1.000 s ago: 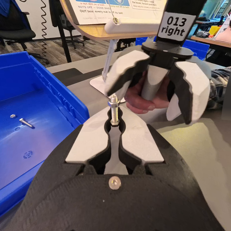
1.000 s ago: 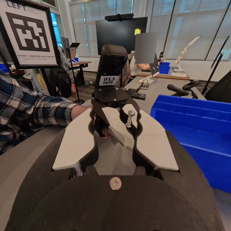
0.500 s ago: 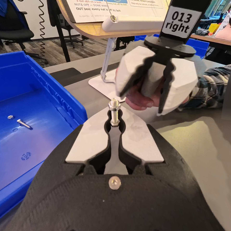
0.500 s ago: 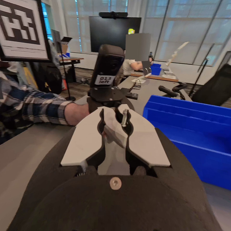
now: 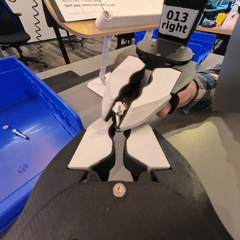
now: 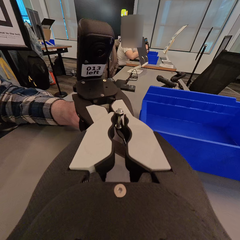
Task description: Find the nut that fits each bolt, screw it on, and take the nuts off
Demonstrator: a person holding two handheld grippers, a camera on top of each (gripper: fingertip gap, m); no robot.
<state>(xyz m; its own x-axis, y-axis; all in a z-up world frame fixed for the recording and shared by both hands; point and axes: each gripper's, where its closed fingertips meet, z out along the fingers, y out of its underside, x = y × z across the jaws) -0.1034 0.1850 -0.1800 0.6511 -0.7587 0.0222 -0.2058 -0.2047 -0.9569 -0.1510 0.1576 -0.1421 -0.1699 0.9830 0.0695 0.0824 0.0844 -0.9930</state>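
My left gripper [image 5: 116,127] is shut on the head end of a silver bolt [image 5: 117,118] and holds it upright above the grey table. A silver hex nut [image 5: 118,109] sits near the bolt's threaded top. My right gripper [image 5: 115,121] reaches down from above, its white fingers [image 5: 146,98] pressed on the nut from both sides. In the right wrist view my right gripper [image 6: 119,115] has the nut [image 6: 119,112] between its tips, with the bolt shaft [image 6: 118,120] running down behind them. The left gripper's fingers [image 6: 96,112] show just beyond.
A blue bin [image 5: 42,98] at the left holds a loose bolt [image 5: 20,134] and a loose nut [image 5: 5,127]. A white stand base [image 5: 96,87] is behind the grippers. Another blue bin [image 6: 188,123] stands to the right in the right wrist view. There is about 6 cm between the tips of the two grippers.
My right gripper moved in from wide open above the bolt, came down over its top and closed its fingers on the nut. My left gripper kept its hold on the bolt.
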